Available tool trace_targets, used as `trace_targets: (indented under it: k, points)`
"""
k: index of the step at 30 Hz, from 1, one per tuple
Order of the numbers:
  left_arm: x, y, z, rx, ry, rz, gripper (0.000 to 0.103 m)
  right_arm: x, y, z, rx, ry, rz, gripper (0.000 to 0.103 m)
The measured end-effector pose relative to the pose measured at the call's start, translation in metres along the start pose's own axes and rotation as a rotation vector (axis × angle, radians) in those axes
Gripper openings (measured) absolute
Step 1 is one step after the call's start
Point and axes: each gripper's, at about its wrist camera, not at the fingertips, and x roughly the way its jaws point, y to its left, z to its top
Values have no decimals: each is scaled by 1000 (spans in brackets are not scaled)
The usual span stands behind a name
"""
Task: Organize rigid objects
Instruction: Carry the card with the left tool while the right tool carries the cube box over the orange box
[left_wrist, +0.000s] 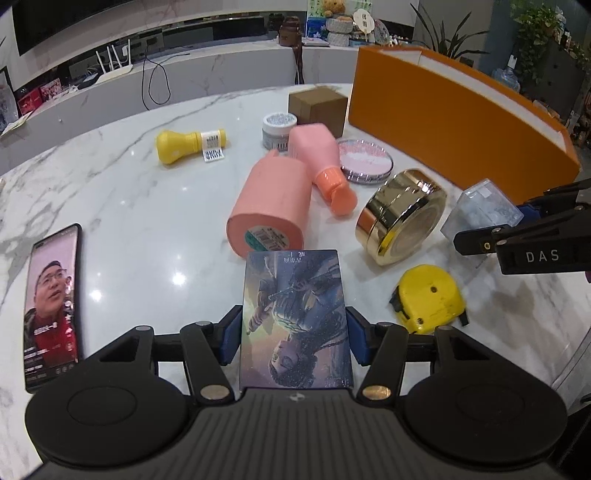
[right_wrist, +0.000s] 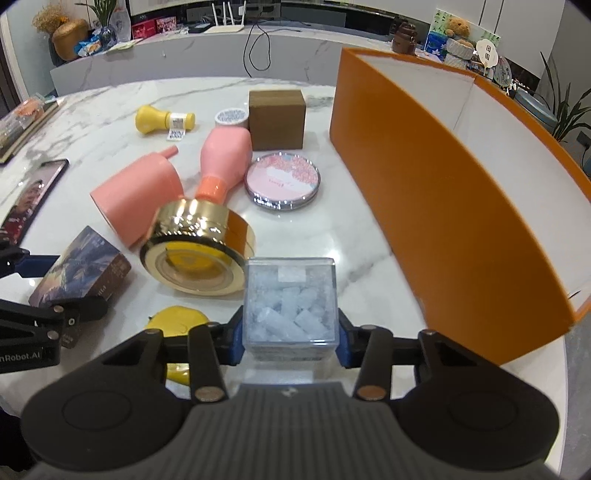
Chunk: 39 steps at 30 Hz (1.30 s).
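Note:
My left gripper (left_wrist: 294, 334) is shut on a blue illustrated card box (left_wrist: 293, 317), which also shows in the right wrist view (right_wrist: 81, 266). My right gripper (right_wrist: 290, 334) is shut on a clear cube box of pale blue pieces (right_wrist: 290, 302); it also shows in the left wrist view (left_wrist: 480, 212). A large orange storage box (right_wrist: 454, 192) stands open at the right. On the marble table lie a gold round tin (right_wrist: 199, 251), a pink jug (right_wrist: 136, 195), a pink bottle with orange cap (right_wrist: 221, 162) and a pink compact (right_wrist: 282, 181).
A yellow tape measure (left_wrist: 428, 299) lies near the front. A yellow bottle (left_wrist: 188, 144), a small white jar (left_wrist: 279, 127) and a brown cardboard box (right_wrist: 277, 118) sit further back. A phone (left_wrist: 51, 314) with its screen lit lies at the left.

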Motion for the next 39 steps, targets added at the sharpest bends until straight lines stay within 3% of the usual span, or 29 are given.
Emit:
trace_targets:
  k: [10,20,25,32,39]
  points:
    - [-32,-22,19,-3,-33,-76,65,-34,-2,3,-8,-55,32,45]
    - [-49,-45,55,30,-58,-70,65,-75,-28,8,38,-113,57,45]
    - [-63,-61,93,29,-90,-102,65,-111,-63,28,74,-180,58,45]
    - [-86,-112,166,141,-191,-134,65,-153,-121,60,144,-278,8,45]
    - [-56,-162,214,223,-164,-171,65,-147,-171,83,185,-262,-88,45]
